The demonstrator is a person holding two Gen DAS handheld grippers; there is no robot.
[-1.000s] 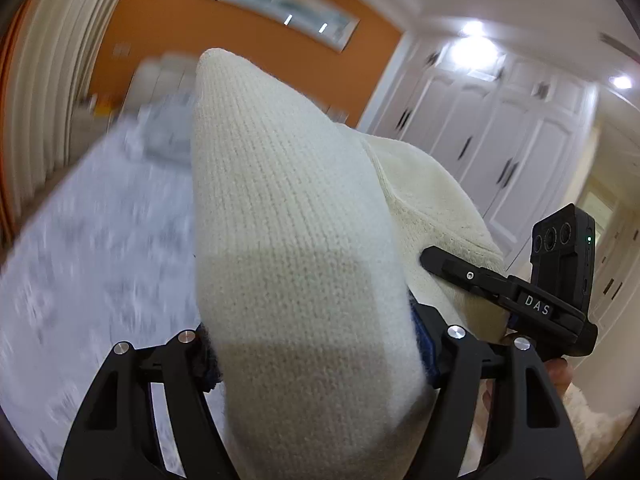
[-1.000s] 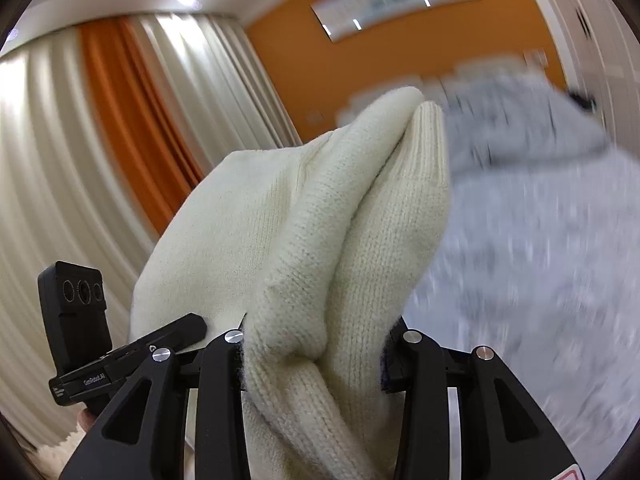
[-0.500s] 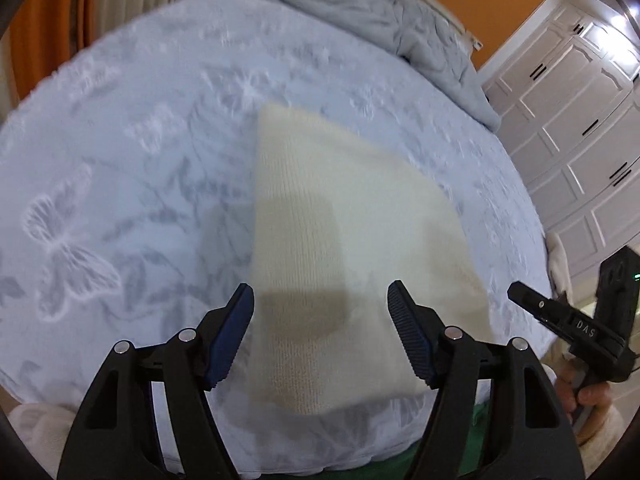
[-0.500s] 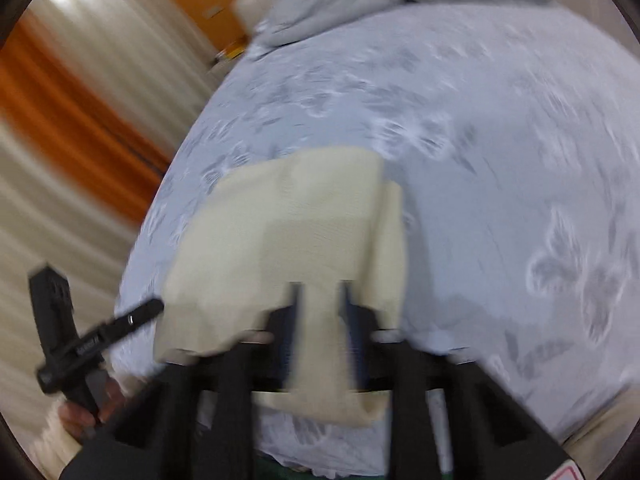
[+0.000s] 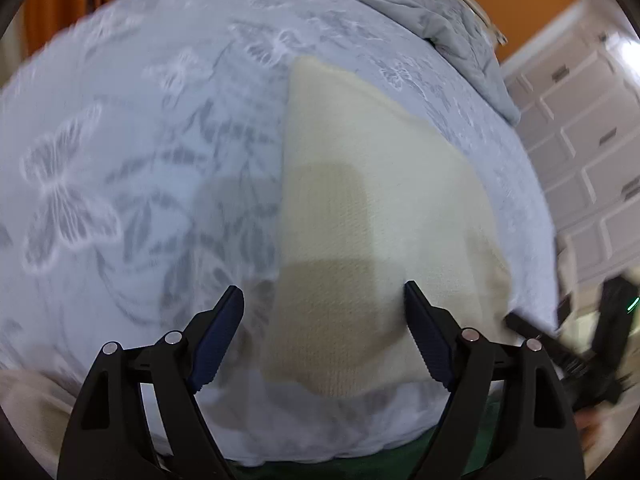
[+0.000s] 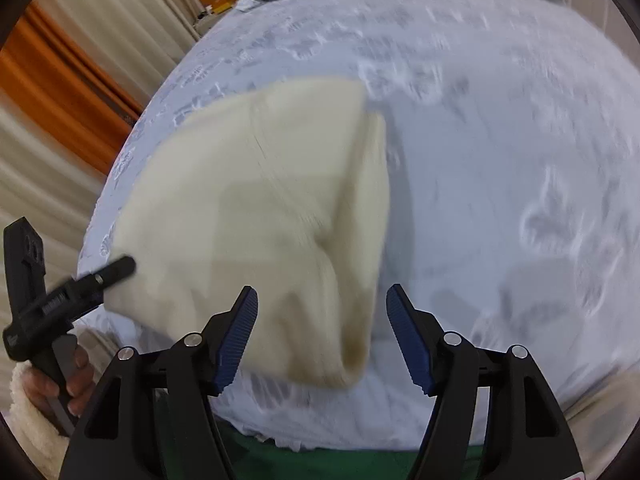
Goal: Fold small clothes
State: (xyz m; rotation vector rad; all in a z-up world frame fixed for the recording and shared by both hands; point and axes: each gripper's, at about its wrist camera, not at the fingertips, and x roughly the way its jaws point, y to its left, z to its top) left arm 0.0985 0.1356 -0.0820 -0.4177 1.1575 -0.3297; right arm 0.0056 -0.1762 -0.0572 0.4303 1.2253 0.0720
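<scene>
A cream knitted garment lies folded flat on the pale blue patterned bedspread, near the bed's front edge. My left gripper is open and hovers just above the garment's near left part, holding nothing. In the right wrist view the same garment lies with a thick folded edge along its right side. My right gripper is open and empty over that near right corner. The left gripper body shows at the left of the right wrist view.
A rumpled grey duvet lies at the far end of the bed. White cupboard doors stand to the right, cream and orange curtains to the left. A green surface shows below the bed's front edge.
A second ago both grippers were shut on the garment and held it up in the air. It now lies on the bed, and both grippers have opened and drawn back.
</scene>
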